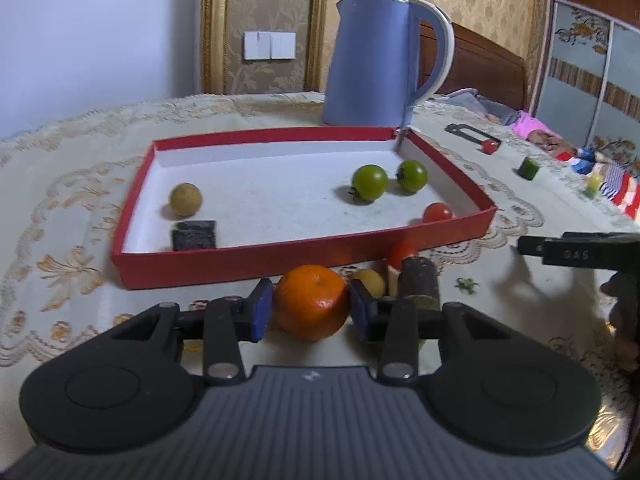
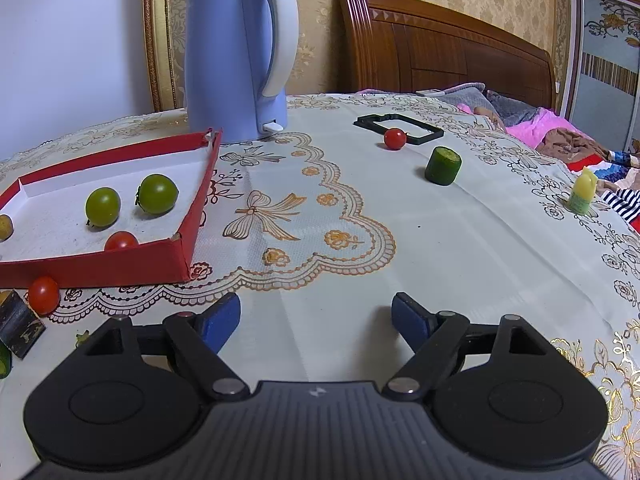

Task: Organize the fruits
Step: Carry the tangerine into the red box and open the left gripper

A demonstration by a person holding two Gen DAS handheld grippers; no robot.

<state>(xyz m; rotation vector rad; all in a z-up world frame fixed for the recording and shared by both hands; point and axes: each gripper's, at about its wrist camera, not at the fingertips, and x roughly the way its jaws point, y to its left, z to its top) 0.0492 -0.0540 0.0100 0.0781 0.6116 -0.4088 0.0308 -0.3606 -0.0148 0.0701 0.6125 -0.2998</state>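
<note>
Orange round mandarin sits by the table's near edge, outside the shallow red cardboard tray | left claw pinched on it | right claw wide, empty | risk: pads ride low, smooth skin could squirt out, clip tray wall on lift.

The red cardboard tray's near wall hides the lower half of a red cherry tomato. Behind the round orange, a yellowish fruit shows only partly. The picture's left edge cuts off a tan round fruit.
</note>
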